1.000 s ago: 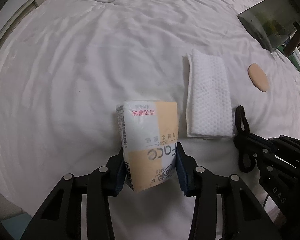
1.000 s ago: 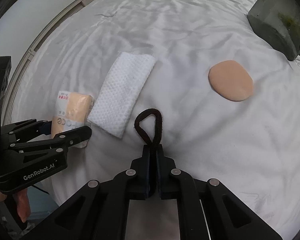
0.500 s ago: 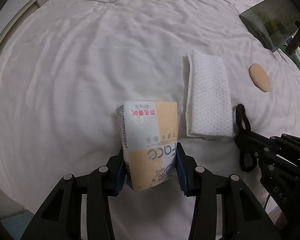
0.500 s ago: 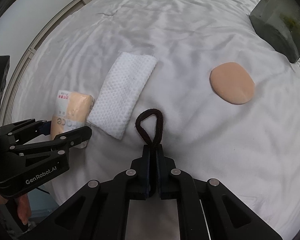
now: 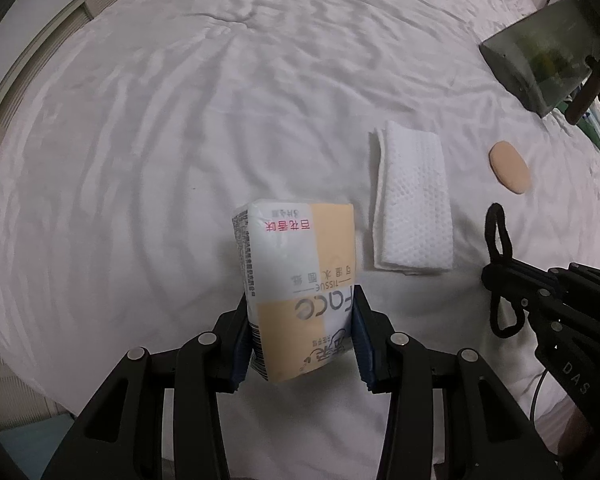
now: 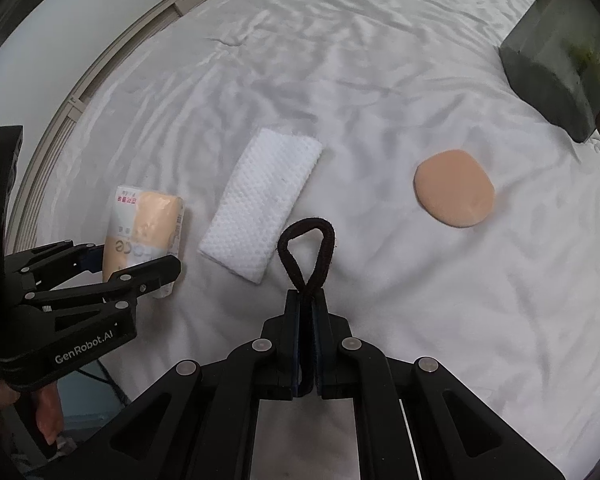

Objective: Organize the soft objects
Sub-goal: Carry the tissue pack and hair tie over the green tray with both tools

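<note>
With the left gripper (image 5: 300, 336) clamped on the tissue pack (image 5: 296, 280) at 6 o'clock and the right gripper (image 6: 307, 336) pinching the black hair tie (image 6: 306, 254), either could likely slip onto the white sheet (image 5: 140, 140).

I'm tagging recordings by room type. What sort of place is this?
Probably a bedroom: the wide, rumpled white sheet looks like a bed, with a tissue pack, folded towel and powder puff on it.
</note>
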A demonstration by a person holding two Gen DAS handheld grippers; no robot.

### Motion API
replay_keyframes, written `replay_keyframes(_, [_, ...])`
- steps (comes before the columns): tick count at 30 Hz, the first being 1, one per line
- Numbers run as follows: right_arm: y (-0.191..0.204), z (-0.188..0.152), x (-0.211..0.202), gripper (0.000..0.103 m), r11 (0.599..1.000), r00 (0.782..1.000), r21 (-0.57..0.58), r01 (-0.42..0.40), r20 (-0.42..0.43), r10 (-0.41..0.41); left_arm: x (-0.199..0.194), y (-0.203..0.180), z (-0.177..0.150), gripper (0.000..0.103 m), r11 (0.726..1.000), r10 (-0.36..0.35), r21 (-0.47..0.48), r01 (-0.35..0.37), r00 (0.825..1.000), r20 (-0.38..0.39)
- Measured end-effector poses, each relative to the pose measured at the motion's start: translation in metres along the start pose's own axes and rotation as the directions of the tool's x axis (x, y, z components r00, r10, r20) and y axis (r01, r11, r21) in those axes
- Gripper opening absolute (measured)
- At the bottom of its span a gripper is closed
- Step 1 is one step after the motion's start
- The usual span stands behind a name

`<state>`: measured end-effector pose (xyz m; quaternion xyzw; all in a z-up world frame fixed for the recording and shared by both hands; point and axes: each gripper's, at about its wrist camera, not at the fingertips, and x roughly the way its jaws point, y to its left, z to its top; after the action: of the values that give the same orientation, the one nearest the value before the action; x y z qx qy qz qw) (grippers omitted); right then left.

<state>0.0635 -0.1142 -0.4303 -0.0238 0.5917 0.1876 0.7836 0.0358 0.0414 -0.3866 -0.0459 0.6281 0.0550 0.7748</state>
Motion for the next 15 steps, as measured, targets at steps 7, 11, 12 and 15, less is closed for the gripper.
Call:
replay_keyframes(7, [-0.003, 0.0, -0.014, 0.004, 1.0, 1.0, -0.007, -0.016, 0.004, 0.016, -0.013, 0.008, -0.002, 0.038, 1.0, 0.006, -0.016, -0.006, 1.0, 0.006])
replay_keyframes(11, [-0.009, 0.0, -0.027, 0.004, 1.0, 1.0, -0.004, -0.026, 0.017, 0.026, -0.025, 0.008, -0.005, 0.038, 1.0, 0.02, -0.011, -0.02, 1.0, 0.013])
replay_keyframes(12, [-0.011, 0.001, -0.031, 0.004, 1.0, 0.999, -0.001, -0.031, 0.02, 0.031, -0.028, 0.006, -0.005, 0.038, 1.0, 0.024, -0.007, -0.024, 1.0, 0.018])
replay_keyframes(15, [-0.021, -0.001, -0.048, 0.004, 0.999, 0.998, 0.009, -0.049, 0.039, 0.049, -0.041, -0.01, 0.0, 0.038, 0.999, 0.032, 0.021, -0.033, 0.999, 0.034])
